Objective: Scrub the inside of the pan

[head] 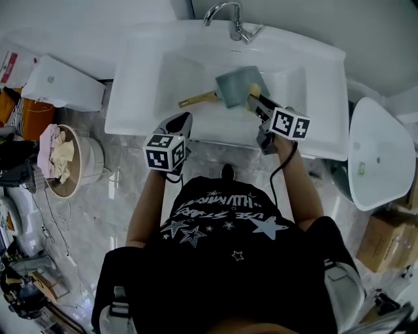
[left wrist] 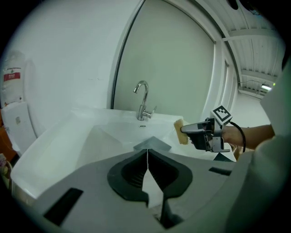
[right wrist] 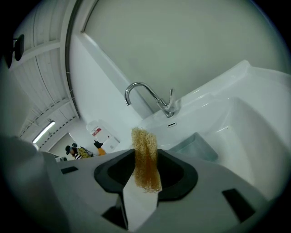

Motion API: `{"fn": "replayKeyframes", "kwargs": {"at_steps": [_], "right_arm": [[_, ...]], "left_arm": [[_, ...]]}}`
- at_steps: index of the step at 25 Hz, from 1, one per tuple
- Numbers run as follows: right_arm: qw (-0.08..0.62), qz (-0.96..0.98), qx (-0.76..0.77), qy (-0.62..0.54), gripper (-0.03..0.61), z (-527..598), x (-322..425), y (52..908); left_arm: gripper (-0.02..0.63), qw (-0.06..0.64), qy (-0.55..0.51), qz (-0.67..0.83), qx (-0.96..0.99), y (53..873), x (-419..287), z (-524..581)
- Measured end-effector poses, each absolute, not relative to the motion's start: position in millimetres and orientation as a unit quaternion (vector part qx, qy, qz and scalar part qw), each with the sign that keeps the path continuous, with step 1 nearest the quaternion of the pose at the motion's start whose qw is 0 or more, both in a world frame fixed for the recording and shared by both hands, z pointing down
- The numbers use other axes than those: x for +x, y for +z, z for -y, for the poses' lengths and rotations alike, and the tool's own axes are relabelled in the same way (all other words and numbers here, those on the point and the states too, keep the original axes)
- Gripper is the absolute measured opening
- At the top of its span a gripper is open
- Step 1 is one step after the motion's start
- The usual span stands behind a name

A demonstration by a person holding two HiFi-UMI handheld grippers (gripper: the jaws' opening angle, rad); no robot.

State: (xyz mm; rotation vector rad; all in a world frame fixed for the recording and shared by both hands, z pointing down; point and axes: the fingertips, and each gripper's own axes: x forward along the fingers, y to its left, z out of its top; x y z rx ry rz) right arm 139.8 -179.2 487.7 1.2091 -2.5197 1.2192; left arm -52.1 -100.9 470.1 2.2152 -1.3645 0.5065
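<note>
A grey-blue square pan (head: 230, 86) with a wooden handle (head: 197, 99) lies in the white sink (head: 140, 98); one corner of the pan (left wrist: 152, 144) shows past my left jaws. My right gripper (head: 255, 99) is shut on a yellow scrubbing sponge (head: 253, 90), held at the pan's right edge. Seen from the right gripper view, the sponge (right wrist: 145, 159) stands pinched between the jaws, with the pan (right wrist: 196, 148) below and ahead. My left gripper (head: 185, 119) hangs over the sink's front rim, shut and empty (left wrist: 147, 152).
The chrome faucet (head: 230, 18) stands at the back of the sink. A basket of cloths (head: 62, 160) and a white lid (head: 62, 81) are at the left. A loose white basin (head: 379, 153) and a cardboard box (head: 385, 242) stand at the right.
</note>
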Motion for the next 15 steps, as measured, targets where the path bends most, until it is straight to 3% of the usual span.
{"fn": "replayKeyframes", "kwargs": {"at_steps": [8,15], "right_arm": [[0.098,0.824,0.392,0.397,0.153,202,116,512],[0.141,0.808,0.411,0.398,0.153,218,104,527]], "left_arm": [[0.015,0.235,0.229,0.466,0.822,480,-55,130],[0.152,0.264,0.253,0.402,0.84,509,-63,153]]}}
